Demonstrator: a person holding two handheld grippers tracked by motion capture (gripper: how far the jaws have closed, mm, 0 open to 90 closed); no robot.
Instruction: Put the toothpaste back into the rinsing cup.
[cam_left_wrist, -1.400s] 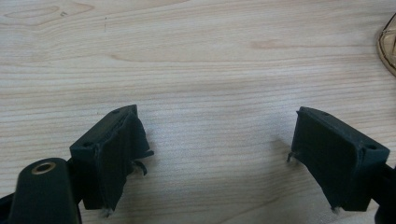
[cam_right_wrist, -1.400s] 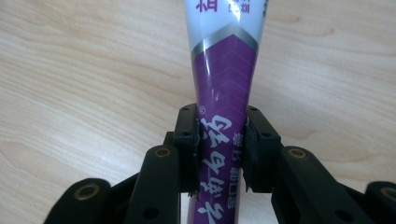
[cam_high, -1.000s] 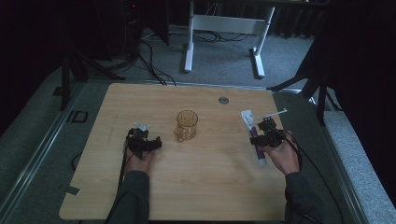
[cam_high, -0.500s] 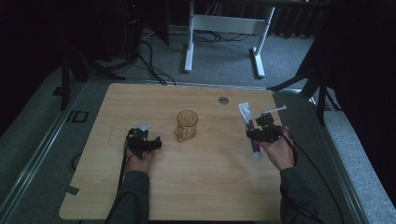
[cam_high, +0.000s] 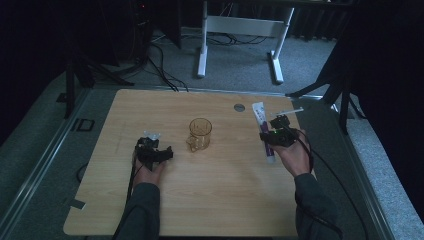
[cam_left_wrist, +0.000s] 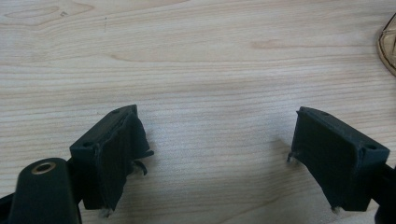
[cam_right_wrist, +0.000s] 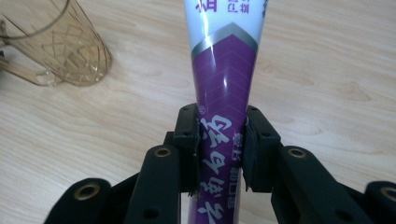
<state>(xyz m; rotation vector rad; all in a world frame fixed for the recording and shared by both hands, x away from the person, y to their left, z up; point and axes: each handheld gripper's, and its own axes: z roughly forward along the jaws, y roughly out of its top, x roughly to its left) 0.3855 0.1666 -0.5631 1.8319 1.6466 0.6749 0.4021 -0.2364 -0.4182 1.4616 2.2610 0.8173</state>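
While my right gripper (cam_right_wrist: 219, 154) clamped the toothpaste tube (cam_right_wrist: 224, 79), its two black jaws pressed on the purple part of the tube from either side, and the tube's white end ran forward past my fingertips. In the high view that same tube (cam_high: 263, 134) lay slanted under my right gripper (cam_high: 276, 136), well to the right of the amber glass mug (cam_high: 200, 133), which I take as my landmark. The mug stood upright near the middle of the wooden table (cam_high: 210, 200), its handle on the near side, turned toward me. Its inside looked empty, as far as the dim light let me tell; in the right gripper view the mug (cam_right_wrist: 56, 44) showed at the upper left, clear amber with a cut pattern, and I saw nothing in the part of it that showed. My left gripper (cam_high: 150, 150) sat to the left of the mug, near it but not touching, with my hand behind it. Its jaws stood wide apart with nothing between them but bare wood (cam_left_wrist: 210, 93), and a sliver of the mug's base (cam_left_wrist: 388, 49) showed at the right edge of the left gripper view. A small round grey disc (cam_high: 239, 107) lay beyond the mug, toward the far edge.
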